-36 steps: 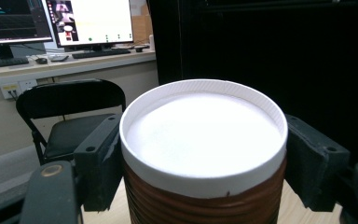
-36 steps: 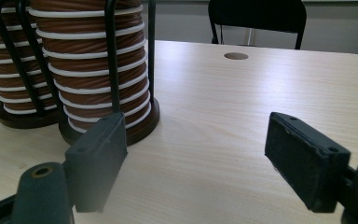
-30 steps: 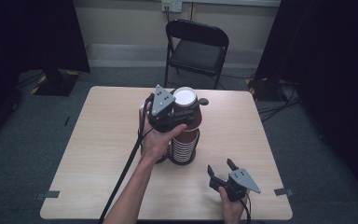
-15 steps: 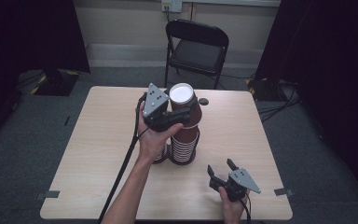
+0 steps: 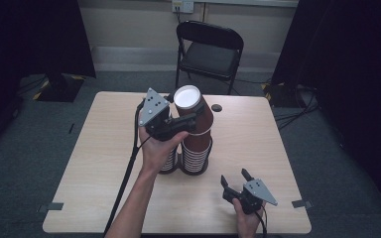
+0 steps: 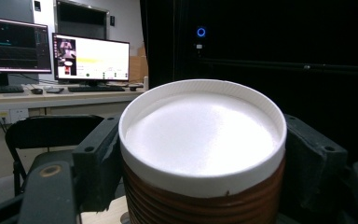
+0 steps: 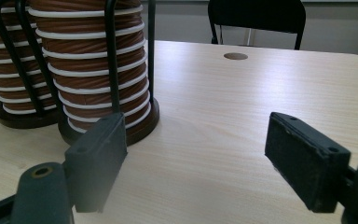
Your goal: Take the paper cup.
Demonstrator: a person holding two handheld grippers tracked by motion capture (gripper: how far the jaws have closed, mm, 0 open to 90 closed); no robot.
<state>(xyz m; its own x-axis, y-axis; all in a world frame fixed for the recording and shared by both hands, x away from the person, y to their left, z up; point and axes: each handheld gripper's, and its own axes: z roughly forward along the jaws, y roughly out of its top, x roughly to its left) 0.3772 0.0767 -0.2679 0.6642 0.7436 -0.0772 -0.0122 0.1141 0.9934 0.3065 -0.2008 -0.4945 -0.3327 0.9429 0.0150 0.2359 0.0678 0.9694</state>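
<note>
Centrally, the left gripper (image 5: 191,121) jaws clamp a light, crushable paper cup (image 5: 192,111) below its rim; right gripper (image 5: 235,179) jaws gape empty.

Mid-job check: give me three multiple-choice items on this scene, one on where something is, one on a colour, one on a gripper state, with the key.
1. Where is the right gripper?
A. Near the table's front edge, right of the cup stacks
B. On the chair
C. Above the stacks

2. What colour is the outside of the cup in the left gripper?
A. Blue
B. Brown
C. Green

3. How do the right gripper's fingers stand?
A. Shut on a cup
B. Shut on nothing
C. Open, with bare table between them

Key:
1 A, the high view shows it low at the table's near edge, right of the cup stacks.
2 B, ribbed brown wall under a white rim.
3 C, the right gripper view shows a wide gap with nothing in it.
</note>
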